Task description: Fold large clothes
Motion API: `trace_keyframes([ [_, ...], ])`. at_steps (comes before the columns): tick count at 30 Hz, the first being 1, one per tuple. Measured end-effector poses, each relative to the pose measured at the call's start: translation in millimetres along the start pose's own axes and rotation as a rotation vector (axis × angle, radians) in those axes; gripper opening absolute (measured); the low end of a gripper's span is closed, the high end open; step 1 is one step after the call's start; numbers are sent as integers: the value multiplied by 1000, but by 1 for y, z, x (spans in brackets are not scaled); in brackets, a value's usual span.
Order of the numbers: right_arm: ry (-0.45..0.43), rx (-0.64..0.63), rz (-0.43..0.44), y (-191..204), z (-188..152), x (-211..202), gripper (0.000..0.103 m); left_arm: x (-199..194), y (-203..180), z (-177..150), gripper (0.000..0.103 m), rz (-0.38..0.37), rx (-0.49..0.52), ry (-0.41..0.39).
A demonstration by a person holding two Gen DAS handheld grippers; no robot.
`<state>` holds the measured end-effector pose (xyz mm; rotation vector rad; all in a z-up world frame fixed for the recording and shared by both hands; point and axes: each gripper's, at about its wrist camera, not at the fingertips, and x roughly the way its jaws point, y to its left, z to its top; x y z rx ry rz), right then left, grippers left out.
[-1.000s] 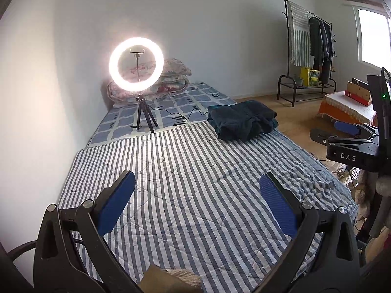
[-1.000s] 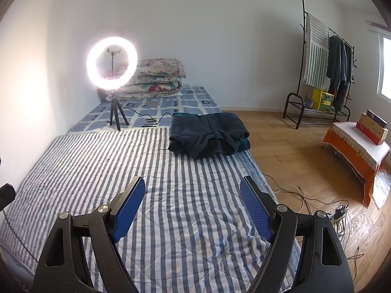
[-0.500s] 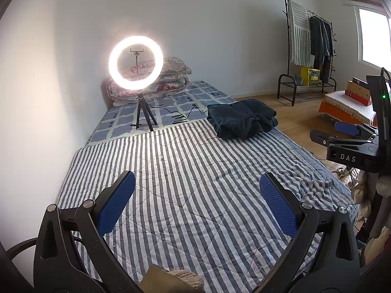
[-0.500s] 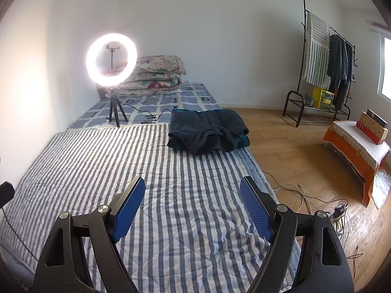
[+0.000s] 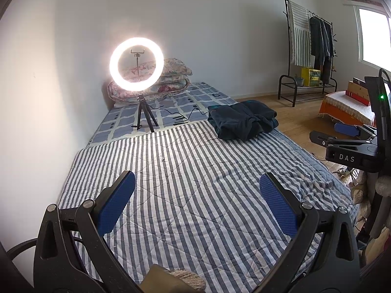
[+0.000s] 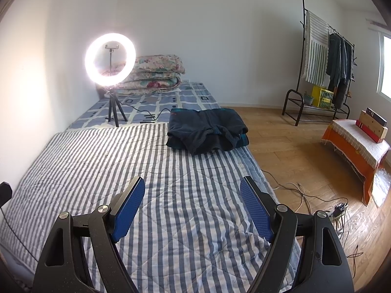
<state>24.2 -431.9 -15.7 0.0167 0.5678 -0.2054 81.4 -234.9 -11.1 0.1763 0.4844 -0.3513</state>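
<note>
A dark teal garment [image 5: 242,120] lies folded in a pile on the far right part of the striped bedspread [image 5: 185,183]; it also shows in the right wrist view [image 6: 207,130]. My left gripper [image 5: 196,185] is open and empty, held above the near part of the bed, far short of the garment. My right gripper [image 6: 193,190] is open and empty, also above the near bed [image 6: 171,171]. The right gripper shows from the side at the right edge of the left wrist view [image 5: 347,136].
A lit ring light on a tripod [image 5: 136,66] stands on the bed's far part, cables beside it. Folded floral quilts [image 6: 156,70] lie against the wall. A clothes rack [image 6: 325,56], an orange-covered bench [image 6: 356,144] and floor cables [image 6: 317,200] are to the right.
Both views have shifted slightly; the bed and garment sit a little lower and closer in frame. Both grippers stay open.
</note>
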Motion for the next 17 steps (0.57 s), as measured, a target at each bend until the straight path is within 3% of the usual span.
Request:
trace_keyframes([
  [17,6,-4,1,1,-2,0,80,3,5,4,103,32,2,-9],
])
